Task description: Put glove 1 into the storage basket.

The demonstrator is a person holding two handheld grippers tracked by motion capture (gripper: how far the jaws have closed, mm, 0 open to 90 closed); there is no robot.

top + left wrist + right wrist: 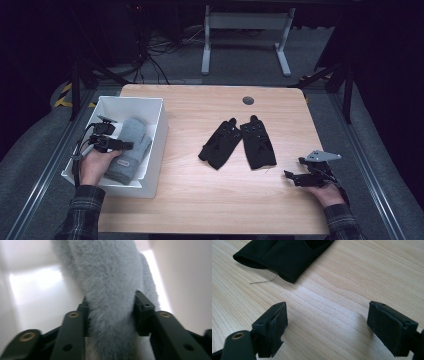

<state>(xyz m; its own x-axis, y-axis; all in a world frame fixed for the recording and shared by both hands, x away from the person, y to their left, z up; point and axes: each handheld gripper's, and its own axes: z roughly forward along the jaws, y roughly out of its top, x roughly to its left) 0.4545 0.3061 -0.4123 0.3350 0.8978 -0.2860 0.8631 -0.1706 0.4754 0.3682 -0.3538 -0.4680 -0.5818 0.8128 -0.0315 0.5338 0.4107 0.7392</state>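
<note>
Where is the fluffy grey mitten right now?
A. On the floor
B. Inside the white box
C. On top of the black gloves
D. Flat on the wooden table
B: the high view shows the grey mitten lying inside the white box at the table's left side, with the left gripper reaching into the box at it, while the black gloves lie apart on the wooden table.

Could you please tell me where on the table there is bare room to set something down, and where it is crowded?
Free: the wide strip of table along the near edge, between the white bin and the right gripper; also the far part around the round grommet. Crowded: the middle, where two black gloves lie, and the bin, taken up by the grey mitten and left gripper.
</note>
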